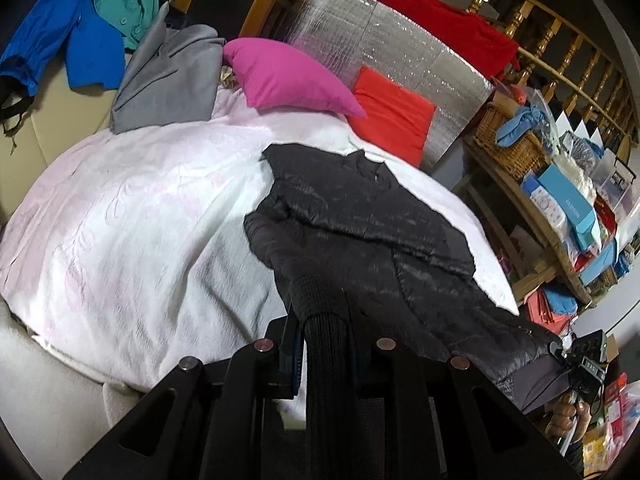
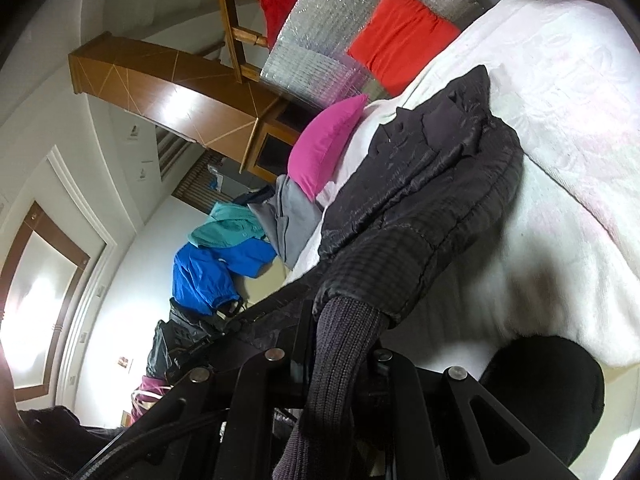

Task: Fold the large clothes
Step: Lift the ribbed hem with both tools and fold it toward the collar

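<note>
Two tongs (image 1: 322, 320) (image 2: 344, 344) grip one black jacket (image 1: 360, 216).

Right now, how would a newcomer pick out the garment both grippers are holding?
Start at the bed's white textured blanket. On its right half lies the shiny black quilted jacket, both ribbed knit cuffs pinched in fingers. It is the only black, glossy garment; the others, heaped by the pillows, are grey, teal and blue.

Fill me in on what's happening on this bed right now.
A person is folding a black jacket on the white bedspread, with a gripping tool in each hand. The left tool is shut on one ribbed cuff, and the right tool is shut on the other cuff. The jacket's body lies on the bed, near the pink pillow. More clothes are piled at the far side.
</note>
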The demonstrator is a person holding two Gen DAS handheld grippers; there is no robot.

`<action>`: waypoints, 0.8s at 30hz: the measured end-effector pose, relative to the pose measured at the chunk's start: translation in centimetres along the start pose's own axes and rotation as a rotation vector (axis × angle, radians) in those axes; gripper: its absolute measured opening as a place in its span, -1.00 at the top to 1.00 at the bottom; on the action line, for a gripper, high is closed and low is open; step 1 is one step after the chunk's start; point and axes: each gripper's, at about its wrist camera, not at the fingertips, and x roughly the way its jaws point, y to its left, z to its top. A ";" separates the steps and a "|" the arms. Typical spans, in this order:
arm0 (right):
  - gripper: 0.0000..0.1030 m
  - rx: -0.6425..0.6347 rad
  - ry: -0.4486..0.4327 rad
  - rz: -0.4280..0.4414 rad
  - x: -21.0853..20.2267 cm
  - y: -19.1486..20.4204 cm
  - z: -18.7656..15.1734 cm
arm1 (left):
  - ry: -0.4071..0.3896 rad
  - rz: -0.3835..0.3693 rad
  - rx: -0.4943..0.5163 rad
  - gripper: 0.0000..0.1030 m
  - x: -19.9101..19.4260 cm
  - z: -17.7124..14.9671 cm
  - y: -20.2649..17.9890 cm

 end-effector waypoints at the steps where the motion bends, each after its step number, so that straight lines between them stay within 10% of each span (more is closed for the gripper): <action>1: 0.75 -0.001 -0.005 0.003 0.0 0.1 0.2 | -0.007 -0.002 0.001 0.64 0.0 0.3 -0.1; 24: 0.75 -0.006 -0.161 0.029 2.0 1.5 6.1 | -0.126 0.058 -0.015 0.64 2.3 5.5 -1.4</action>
